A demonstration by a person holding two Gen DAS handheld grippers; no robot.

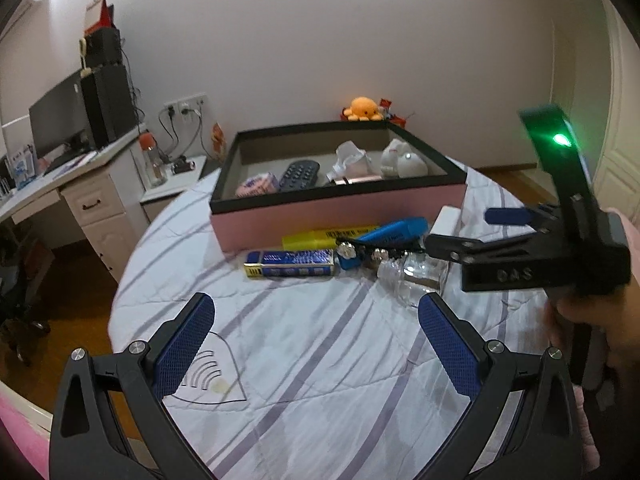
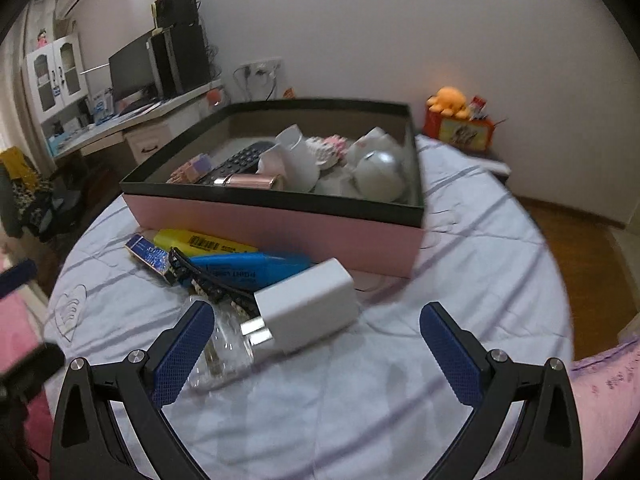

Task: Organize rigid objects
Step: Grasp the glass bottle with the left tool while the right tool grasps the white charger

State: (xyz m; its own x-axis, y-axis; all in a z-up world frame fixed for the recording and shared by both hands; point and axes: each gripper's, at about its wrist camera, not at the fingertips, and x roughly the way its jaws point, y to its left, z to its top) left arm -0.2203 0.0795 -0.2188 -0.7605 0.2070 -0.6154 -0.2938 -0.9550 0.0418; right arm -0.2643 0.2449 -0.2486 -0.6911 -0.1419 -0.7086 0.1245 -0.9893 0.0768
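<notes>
Both grippers' jaws apart, empty; glass bottle [image 2: 224, 356] half hidden behind white charger [image 2: 308, 308]

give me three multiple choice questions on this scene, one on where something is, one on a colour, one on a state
1. Where is the remote control?
A. inside the pink box
B. on the bed beside the charger
C. on the desk

2. What colour is the marker lying nearest the front wall of the pink box?
A. red
B. yellow
C. green

3. How do the jaws of the right gripper stand?
A. shut on the white charger
B. shut on the glass bottle
C. open, holding nothing

Answers:
1. A, it lies on the box floor among the other things.
2. B, the yellow marker rests against the pink wall, with a blue marker in front of it.
3. C, the jaws are spread wide, with the white charger and glass bottle lying free on the bed.
</notes>
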